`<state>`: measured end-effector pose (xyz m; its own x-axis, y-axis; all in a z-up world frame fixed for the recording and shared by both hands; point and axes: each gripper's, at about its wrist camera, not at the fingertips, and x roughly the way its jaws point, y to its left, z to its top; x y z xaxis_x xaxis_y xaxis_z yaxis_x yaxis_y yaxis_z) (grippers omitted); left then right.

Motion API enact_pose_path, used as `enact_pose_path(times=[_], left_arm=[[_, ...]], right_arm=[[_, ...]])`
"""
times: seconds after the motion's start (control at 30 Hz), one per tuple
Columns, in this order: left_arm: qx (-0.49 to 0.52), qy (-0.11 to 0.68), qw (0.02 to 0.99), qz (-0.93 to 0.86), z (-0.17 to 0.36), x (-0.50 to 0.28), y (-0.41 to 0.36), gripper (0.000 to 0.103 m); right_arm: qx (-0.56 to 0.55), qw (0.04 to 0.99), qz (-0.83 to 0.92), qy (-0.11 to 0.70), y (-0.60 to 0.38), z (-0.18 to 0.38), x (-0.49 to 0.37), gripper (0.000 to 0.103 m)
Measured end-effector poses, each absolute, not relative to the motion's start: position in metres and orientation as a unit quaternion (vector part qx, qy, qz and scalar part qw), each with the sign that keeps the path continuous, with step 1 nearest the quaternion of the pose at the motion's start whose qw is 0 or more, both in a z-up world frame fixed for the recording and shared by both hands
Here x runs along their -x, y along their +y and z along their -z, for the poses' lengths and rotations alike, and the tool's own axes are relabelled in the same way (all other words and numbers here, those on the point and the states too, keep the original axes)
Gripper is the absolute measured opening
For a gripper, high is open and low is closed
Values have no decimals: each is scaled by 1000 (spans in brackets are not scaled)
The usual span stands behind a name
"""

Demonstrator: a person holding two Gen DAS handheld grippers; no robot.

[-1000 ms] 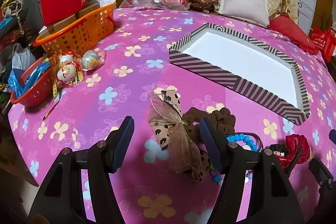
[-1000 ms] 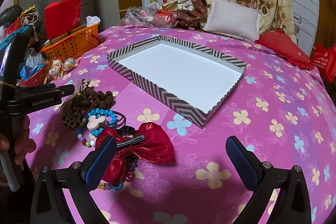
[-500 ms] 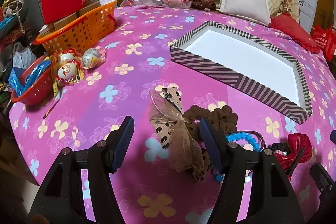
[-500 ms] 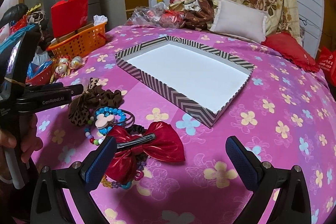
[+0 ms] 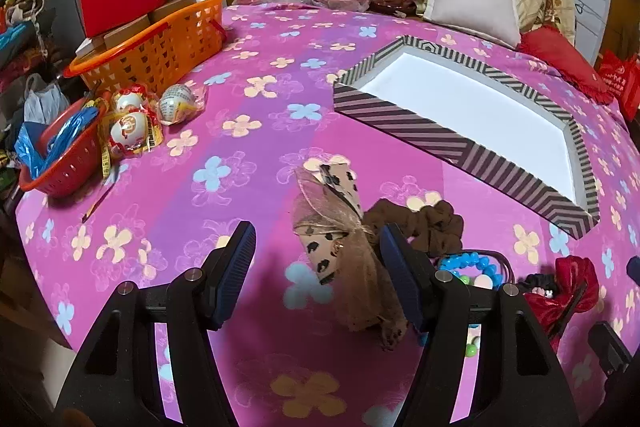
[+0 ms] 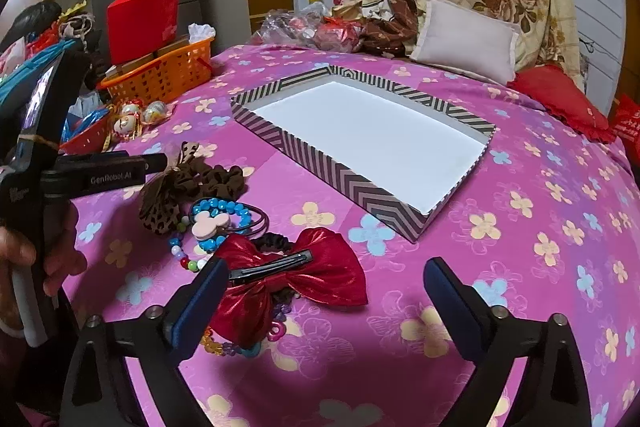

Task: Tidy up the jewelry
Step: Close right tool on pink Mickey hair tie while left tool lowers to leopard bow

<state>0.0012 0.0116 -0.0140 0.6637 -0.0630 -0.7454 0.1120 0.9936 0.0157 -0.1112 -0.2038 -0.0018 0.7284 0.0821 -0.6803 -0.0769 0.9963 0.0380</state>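
A striped shallow box [image 6: 304, 151] with a white floor lies empty on the pink flowered bedspread; it also shows in the left wrist view [image 5: 400, 127]. My left gripper [image 5: 318, 267] is open, with a leopard-print bow [image 5: 340, 239] between its fingers. A brown scrunchie [image 5: 428, 223] and a blue bead bracelet [image 5: 468, 263] lie right of the bow. My right gripper [image 6: 320, 299] is open, with a red metallic bow clip [image 6: 296, 275] beside its left finger. The left gripper also shows in the right wrist view [image 6: 154, 163], over the leopard bow [image 6: 164, 203].
An orange basket [image 5: 160, 43] with a red bag stands at the left edge. A red bowl [image 5: 60, 159] and wrapped eggs [image 5: 132, 123] lie in front of it. Pillows [image 6: 464, 39] and plastic bags [image 6: 304, 27] line the back.
Both views have shifted slightly: the grippers have edged forward and lower over the accessories. Both stay open and nothing has been picked up.
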Motion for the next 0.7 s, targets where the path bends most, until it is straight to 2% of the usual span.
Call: enact_pose_path(times=[0.07, 0.13, 0.3, 0.47, 0.6, 0.7], left_arm=[[-20, 411, 910, 45, 14, -5, 18, 65], [-9, 418, 908, 39, 15, -8, 26, 65], [34, 442, 896, 38, 18, -19, 47, 65], [78, 461, 883, 33, 22, -26, 63, 65], [82, 467, 880, 38, 22, -27, 61, 65], [81, 464, 881, 42, 20, -27, 60, 65]], right_arm=[[-12, 929, -49, 367, -203, 1, 111, 95], [-17, 928, -57, 367, -200, 0, 110, 87], [-12, 922, -89, 376, -180, -5, 104, 79], [25, 914, -119, 387, -149, -8, 94, 77], [34, 900, -139, 411, -130, 4, 74, 64], [39, 892, -142, 427, -123, 13, 62, 64]])
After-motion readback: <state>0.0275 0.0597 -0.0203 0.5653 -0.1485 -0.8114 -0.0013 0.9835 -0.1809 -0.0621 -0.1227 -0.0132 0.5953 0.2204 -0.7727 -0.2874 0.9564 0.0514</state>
